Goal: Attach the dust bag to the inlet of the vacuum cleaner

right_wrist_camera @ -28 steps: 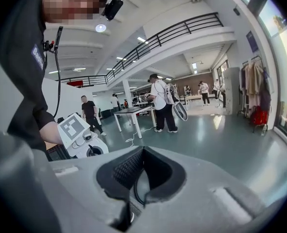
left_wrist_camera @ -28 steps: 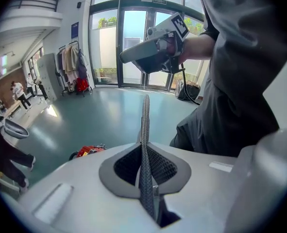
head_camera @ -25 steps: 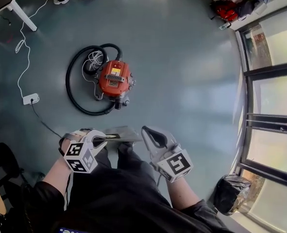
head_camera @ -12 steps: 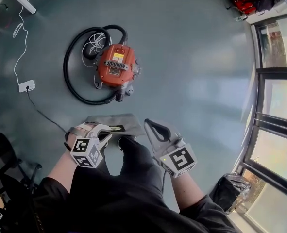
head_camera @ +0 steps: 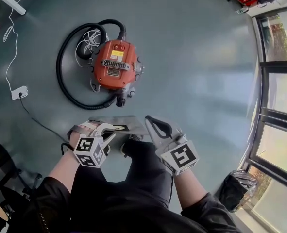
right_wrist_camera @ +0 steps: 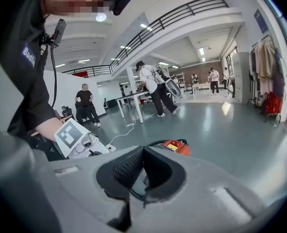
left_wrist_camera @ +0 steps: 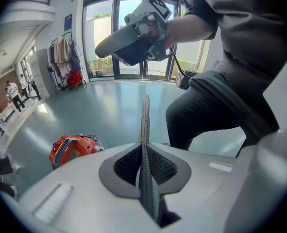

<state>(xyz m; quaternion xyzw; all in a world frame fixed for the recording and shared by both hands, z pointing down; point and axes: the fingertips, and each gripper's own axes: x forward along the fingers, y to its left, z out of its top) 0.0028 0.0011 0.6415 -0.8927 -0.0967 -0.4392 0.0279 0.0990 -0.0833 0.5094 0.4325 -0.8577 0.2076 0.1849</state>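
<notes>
Left gripper (left_wrist_camera: 144, 152) is clamped shut on the grey dust bag (head_camera: 115, 124), with the fabric pinched edge-on between its pads and standing up out of the jaws. The bag is held flat in front of the person's knees, clear of the vacuum. Right gripper (right_wrist_camera: 142, 174) has its jaws pressed together with nothing between them, its tip just beside the bag's right edge. Ahead on the grey floor (head_camera: 201, 62) sits the orange vacuum cleaner (head_camera: 115, 64), its black hose (head_camera: 60, 79) looped round its left side and a white cable (head_camera: 87, 42) bundled beside it.

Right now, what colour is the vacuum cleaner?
The vacuum cleaner is orange-red; the head view shows it best.
</notes>
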